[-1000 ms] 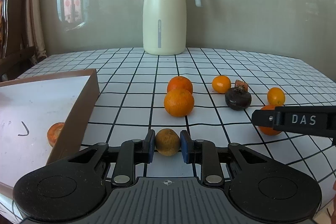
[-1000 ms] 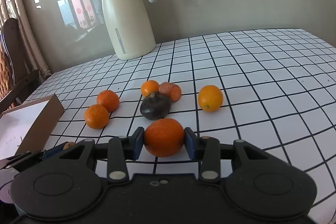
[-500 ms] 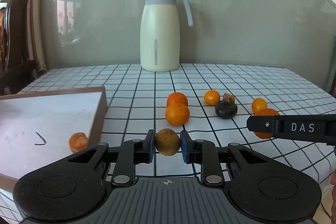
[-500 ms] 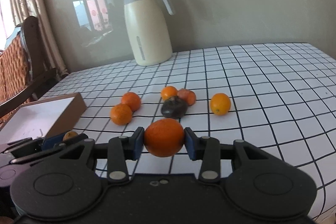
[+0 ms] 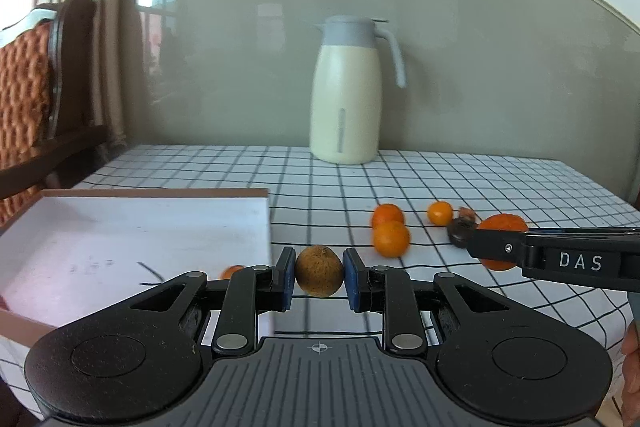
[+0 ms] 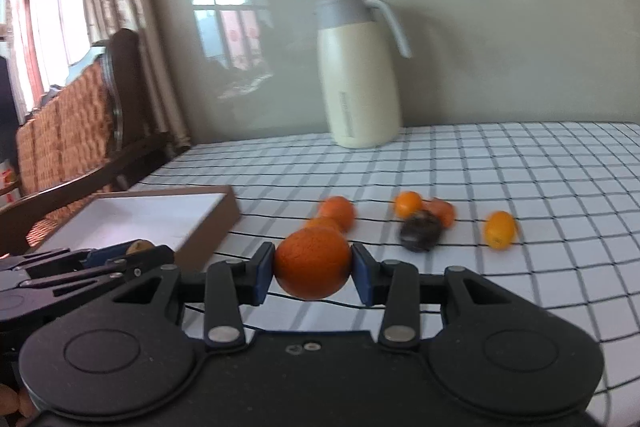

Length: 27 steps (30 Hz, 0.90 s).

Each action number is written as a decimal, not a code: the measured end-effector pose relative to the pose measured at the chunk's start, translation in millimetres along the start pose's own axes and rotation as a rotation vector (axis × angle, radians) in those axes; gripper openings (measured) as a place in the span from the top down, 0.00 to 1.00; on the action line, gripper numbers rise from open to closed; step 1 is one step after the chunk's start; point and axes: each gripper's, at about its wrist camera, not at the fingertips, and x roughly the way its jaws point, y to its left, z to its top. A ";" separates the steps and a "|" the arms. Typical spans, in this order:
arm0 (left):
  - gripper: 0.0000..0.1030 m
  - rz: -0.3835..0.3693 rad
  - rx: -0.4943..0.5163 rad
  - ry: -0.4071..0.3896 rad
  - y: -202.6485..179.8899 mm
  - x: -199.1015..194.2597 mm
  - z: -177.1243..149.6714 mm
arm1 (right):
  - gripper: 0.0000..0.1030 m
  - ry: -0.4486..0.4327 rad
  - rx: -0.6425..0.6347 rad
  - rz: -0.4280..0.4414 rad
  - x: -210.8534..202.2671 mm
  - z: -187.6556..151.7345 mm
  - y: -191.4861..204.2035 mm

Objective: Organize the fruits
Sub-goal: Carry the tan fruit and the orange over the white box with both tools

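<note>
Checked tablecloth (image 5: 500,183) carries a cream jug (image 5: 347,91) and loose fruit. Left gripper (image 5: 319,277) is clamped on a brown fruit (image 5: 319,270) beside the box (image 5: 120,227). Right gripper (image 6: 313,269) is clamped on an orange (image 6: 313,263) above the cloth.

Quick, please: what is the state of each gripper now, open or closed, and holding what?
Left gripper: closed on the brown fruit.
Right gripper: closed on the large orange.
</note>
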 end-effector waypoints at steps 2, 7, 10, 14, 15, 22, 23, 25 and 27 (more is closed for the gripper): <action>0.75 0.016 -0.007 -0.005 7.3 -2.1 0.0 | 0.69 -0.007 -0.012 0.026 2.9 1.1 8.6; 0.75 0.069 -0.037 -0.024 29.7 -8.3 -0.7 | 0.69 -0.018 -0.034 0.082 12.8 4.0 30.1; 0.75 0.105 -0.060 -0.029 44.5 -10.6 -2.1 | 0.69 -0.018 -0.039 0.113 18.7 5.3 41.5; 0.75 0.148 -0.082 -0.032 61.2 -12.6 -4.2 | 0.69 -0.014 -0.049 0.149 26.4 6.1 56.5; 0.75 0.159 -0.091 -0.032 65.9 -12.9 -4.6 | 0.69 -0.013 -0.053 0.157 28.0 6.1 60.3; 0.75 0.207 -0.118 -0.033 88.4 -18.8 -9.9 | 0.69 -0.002 -0.071 0.214 40.0 5.7 85.4; 0.75 0.212 -0.121 -0.032 91.0 -19.3 -10.6 | 0.69 -0.001 -0.073 0.222 41.8 5.5 88.9; 0.75 0.226 -0.130 -0.031 98.5 -20.4 -11.9 | 0.69 0.001 -0.076 0.236 46.1 5.4 95.3; 0.75 0.240 -0.136 -0.031 105.2 -21.3 -13.0 | 0.69 0.001 -0.080 0.250 49.8 4.8 101.9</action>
